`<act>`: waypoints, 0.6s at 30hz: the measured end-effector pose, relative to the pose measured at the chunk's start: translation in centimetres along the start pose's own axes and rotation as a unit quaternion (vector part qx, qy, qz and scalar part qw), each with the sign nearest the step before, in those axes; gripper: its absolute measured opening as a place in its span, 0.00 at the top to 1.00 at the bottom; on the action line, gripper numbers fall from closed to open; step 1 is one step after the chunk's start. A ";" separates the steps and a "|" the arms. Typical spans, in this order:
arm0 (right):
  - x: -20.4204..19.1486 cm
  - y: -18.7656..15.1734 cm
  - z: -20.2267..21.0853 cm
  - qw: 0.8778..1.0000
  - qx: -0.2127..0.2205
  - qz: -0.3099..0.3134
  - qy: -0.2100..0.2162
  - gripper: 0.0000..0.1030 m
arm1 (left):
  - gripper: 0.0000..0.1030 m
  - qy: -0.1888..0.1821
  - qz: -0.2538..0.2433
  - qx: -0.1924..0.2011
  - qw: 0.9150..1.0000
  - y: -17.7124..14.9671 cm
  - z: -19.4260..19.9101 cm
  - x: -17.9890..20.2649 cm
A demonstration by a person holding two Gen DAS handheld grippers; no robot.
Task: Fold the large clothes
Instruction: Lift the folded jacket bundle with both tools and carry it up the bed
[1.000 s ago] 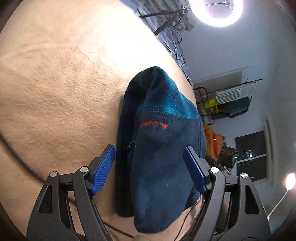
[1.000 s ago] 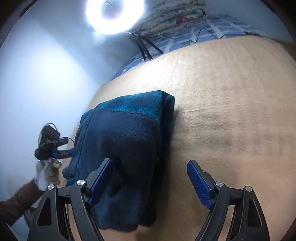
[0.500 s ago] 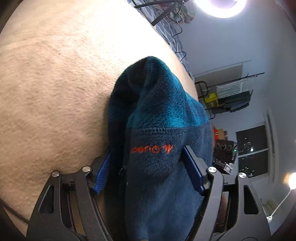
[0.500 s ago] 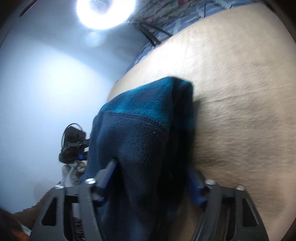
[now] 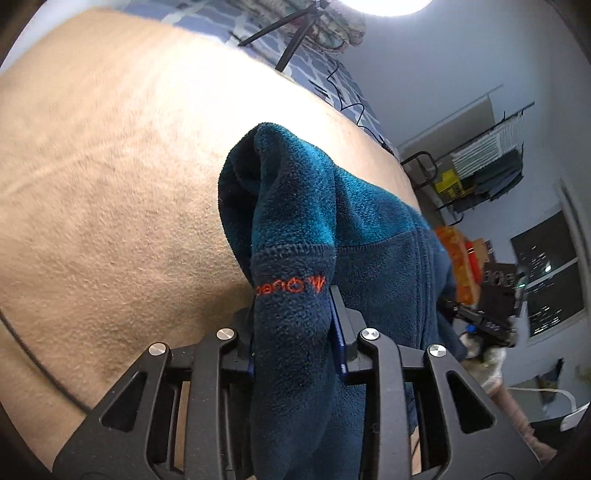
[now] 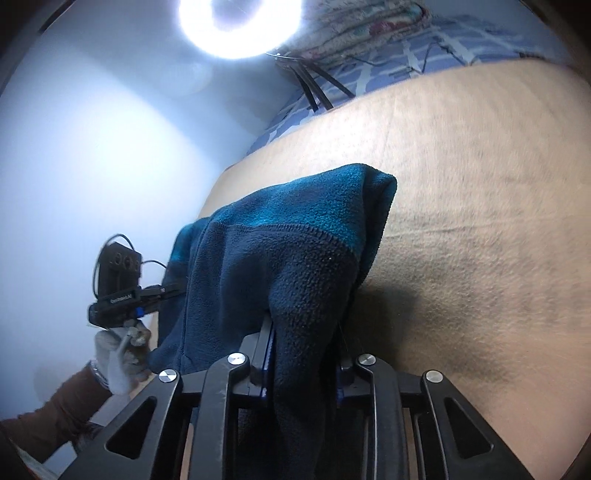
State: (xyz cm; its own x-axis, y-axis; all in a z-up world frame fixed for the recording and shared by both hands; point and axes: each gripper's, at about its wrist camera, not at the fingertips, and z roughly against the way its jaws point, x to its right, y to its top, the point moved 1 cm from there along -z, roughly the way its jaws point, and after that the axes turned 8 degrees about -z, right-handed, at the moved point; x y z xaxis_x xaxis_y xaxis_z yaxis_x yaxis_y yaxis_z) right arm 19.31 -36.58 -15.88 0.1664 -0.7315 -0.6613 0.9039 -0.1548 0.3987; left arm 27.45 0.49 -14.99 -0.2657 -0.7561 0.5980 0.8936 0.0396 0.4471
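A dark blue fleece jacket (image 5: 373,229) with a teal yoke and an orange logo lies folded on the tan blanket (image 5: 110,184). My left gripper (image 5: 295,314) has its jaws closing, and the blue pads pinch the logo edge of the fleece, which bunches up between them. In the right wrist view the fleece (image 6: 280,236) hangs raised off the blanket (image 6: 480,229). My right gripper (image 6: 304,343) is also closing, its pads pressed on the other near edge. Each view shows the opposite gripper at its side, held in a white-gloved hand (image 6: 118,350).
A ring light (image 6: 236,22) on a tripod (image 5: 291,40) stands at the far end of the bed, beside a blue patterned sheet (image 6: 369,77) and a folded quilt (image 6: 362,26). A black cable (image 5: 33,365) crosses the blanket at left. A clothes rack (image 5: 487,162) and a dark window (image 5: 546,280) stand at right.
Both grippers went from wide open beside the fleece to closed on its near edge. The fleece has bunched between the pads and lifted off the blanket.
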 end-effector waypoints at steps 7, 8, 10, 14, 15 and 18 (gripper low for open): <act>-3.1 -0.9 2.4 0.997 0.015 0.050 -0.055 0.79 | 0.72 0.023 -0.029 0.006 0.999 -0.2 1.4 2.8; -3.4 -1.0 2.9 0.996 0.017 0.054 -0.062 0.79 | 0.72 0.027 -0.035 0.006 0.999 -0.1 1.4 3.2; -3.8 -1.1 3.5 0.995 0.022 0.060 -0.075 0.79 | 0.73 0.041 -0.054 0.006 0.998 -0.1 1.4 4.6; -4.8 -1.2 5.3 0.991 0.033 0.077 -0.100 0.79 | 0.73 0.060 -0.088 0.010 0.994 -0.3 1.4 7.6; -5.0 -1.1 5.6 0.991 0.036 0.079 -0.104 0.79 | 0.73 0.062 -0.096 0.012 0.993 -0.2 1.3 8.3; -5.2 -0.7 6.9 0.989 0.051 0.084 -0.113 0.79 | 0.73 0.063 -0.114 0.015 0.991 0.0 0.9 10.6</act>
State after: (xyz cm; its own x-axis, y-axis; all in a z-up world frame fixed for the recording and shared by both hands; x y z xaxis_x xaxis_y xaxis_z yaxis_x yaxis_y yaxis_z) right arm 15.11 -37.24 -8.31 0.2073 -0.8808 -0.4257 0.8247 -0.0767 0.5603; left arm 24.28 -6.92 -8.02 -0.4115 -0.8225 0.3926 0.8040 -0.1246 0.5815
